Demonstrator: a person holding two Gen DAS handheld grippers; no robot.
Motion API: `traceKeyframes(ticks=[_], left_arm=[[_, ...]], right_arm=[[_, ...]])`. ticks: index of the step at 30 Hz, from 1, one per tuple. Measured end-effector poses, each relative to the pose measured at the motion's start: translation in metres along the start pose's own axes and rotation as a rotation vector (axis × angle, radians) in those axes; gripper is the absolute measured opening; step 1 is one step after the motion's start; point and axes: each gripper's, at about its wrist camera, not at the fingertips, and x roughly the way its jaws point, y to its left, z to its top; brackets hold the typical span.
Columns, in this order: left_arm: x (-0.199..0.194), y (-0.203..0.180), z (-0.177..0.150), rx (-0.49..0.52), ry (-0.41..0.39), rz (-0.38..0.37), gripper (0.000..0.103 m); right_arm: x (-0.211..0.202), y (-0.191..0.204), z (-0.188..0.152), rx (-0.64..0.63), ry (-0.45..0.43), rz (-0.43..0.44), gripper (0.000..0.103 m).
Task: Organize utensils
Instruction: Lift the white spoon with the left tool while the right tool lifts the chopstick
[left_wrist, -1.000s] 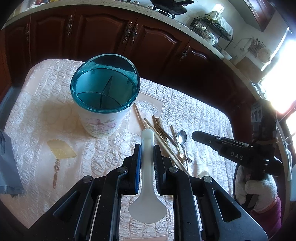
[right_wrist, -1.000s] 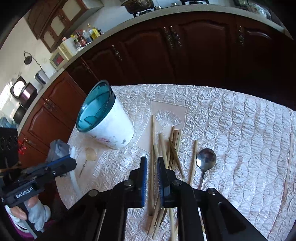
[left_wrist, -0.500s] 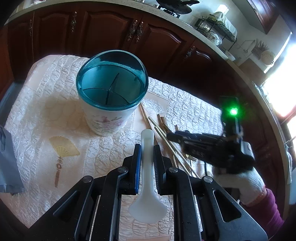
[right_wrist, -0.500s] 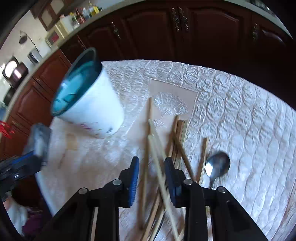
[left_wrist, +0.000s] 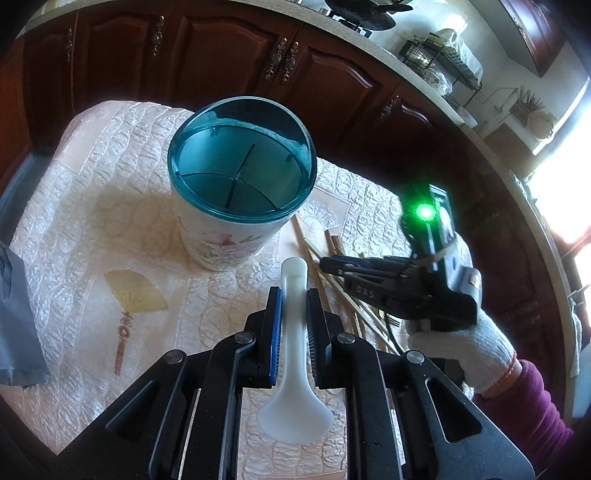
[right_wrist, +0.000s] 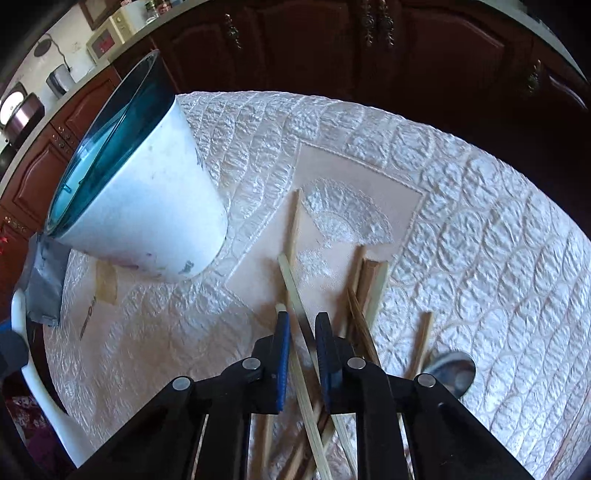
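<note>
My left gripper (left_wrist: 293, 291) is shut on the handle of a white plastic spoon (left_wrist: 295, 410), whose bowl hangs near the camera. Just beyond it stands a white holder with a teal divided rim (left_wrist: 221, 243), with nothing inside it. My right gripper (right_wrist: 302, 317) points down at a loose pile of wooden chopsticks (right_wrist: 369, 291). Its jaws are closing, and a pale chopstick (right_wrist: 290, 280) runs slantwise between the pads, with gaps showing on both sides. In the left wrist view, the right gripper (left_wrist: 325, 263) sits low over the same pile, held by a gloved hand (left_wrist: 480, 350).
A metal spoon (right_wrist: 452, 369) lies right of the chopsticks. The holder (right_wrist: 155, 206) stands to their left. A grey cloth (left_wrist: 14, 314) lies at the left edge of the quilted tablecloth (left_wrist: 110, 206). Dark wooden cabinets (left_wrist: 221, 48) run behind the table.
The right gripper came down and leftward onto the chopstick pile, opened its jaws, then narrowed them around one pale chopstick. The left gripper stayed put with the white spoon.
</note>
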Motion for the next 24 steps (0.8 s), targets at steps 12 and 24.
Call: traceKeyframes(ticks=[12,24], left_arm=[[-0.020,0.003,0.005,-0.002,-0.042,-0.006,0.011],[-0.076,0.000,0.040,0.017,-0.184,-0.013,0.011]], right_arm=[[-0.032,-0.011,-0.004,0.047,-0.041,0.077,0.006],[-0.144,-0.015,-0.026,0.098,-0.290,0.174,0.005]])
